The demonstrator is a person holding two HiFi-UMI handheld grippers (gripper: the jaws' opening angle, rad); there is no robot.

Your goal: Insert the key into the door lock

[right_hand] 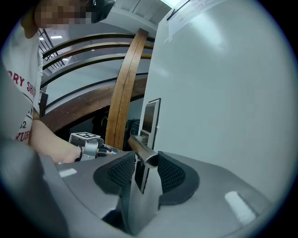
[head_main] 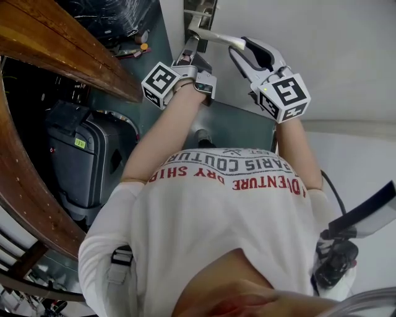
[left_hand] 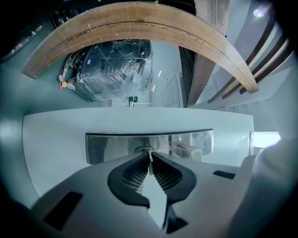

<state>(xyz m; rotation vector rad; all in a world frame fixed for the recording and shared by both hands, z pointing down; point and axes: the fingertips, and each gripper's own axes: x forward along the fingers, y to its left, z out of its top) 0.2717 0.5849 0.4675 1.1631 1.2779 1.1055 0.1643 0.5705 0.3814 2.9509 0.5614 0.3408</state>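
In the left gripper view my left gripper (left_hand: 149, 156) is shut on a thin metal key (left_hand: 149, 163), held edge-on between the black pads. The key's tip is at the oval keyhole (left_hand: 143, 150) in the steel lock plate (left_hand: 107, 146) on the white door (left_hand: 56, 135); how deep it sits I cannot tell. My right gripper (right_hand: 145, 160) is shut on the round steel door handle (right_hand: 142, 149). In the head view the left gripper (head_main: 189, 51) points at the lock plate (head_main: 203, 15), and the right gripper (head_main: 240, 47) grips the handle (head_main: 213, 36).
A curved wooden rail (head_main: 68, 46) runs along the left, with a dark suitcase (head_main: 77, 164) below it. A plastic-wrapped dark bundle (left_hand: 114, 69) lies beyond the door. A black camera rig (head_main: 337, 260) hangs at the person's right side. The white door (head_main: 334, 56) fills the right.
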